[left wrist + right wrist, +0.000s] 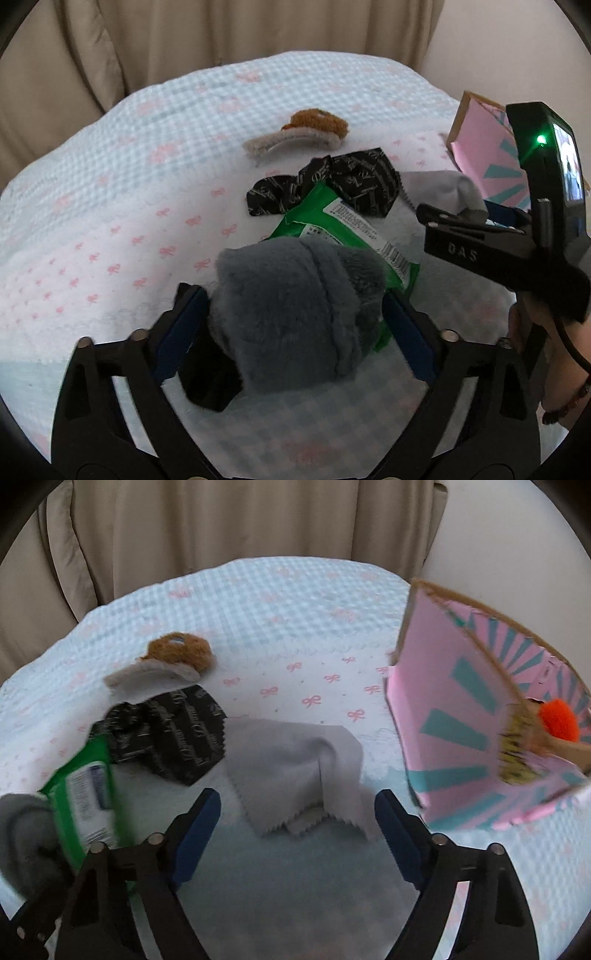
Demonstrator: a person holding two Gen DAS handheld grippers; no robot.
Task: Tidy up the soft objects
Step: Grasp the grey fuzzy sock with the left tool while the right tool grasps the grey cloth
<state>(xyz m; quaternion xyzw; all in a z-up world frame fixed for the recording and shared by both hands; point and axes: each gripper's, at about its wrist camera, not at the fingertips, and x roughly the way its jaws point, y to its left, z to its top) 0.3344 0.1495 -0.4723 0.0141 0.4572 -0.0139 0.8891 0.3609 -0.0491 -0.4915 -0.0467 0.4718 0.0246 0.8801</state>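
The left gripper [295, 317] straddles a grey plush item [291, 310], one blue pad on each flank. The jaws stand wide, and the pads look to be at the fur or just short of it; I cannot tell whether they press yet, so I read this as lined up for a pinch, not a hold. The wide stance suits a bulky, squashy thing that will give under the pads.

Just beyond those jaws, partly under the plush, lies a green wipes packet [343, 236], so a grip that goes too deep could catch its edge as well. Farther on are a crumpled black patterned cloth [354, 181] and, farther still, a brown and cream fuzzy hair clip [295, 133] alone on the bow-print bedspread [110, 184].

The right gripper [297, 830] hangs with its jaws spread and nothing between them; a pale grey cloth [295, 764] with a pinked edge lies just ahead of the tips, probably its target. It is thin and flat, so the tips would likely need to come right down onto the bedspread.

To the right of these jaws and beyond stands a pink and teal cardboard box [454, 716], open, with an orange pom-pom [557, 720] already inside. It seems the likely home for the soft things.
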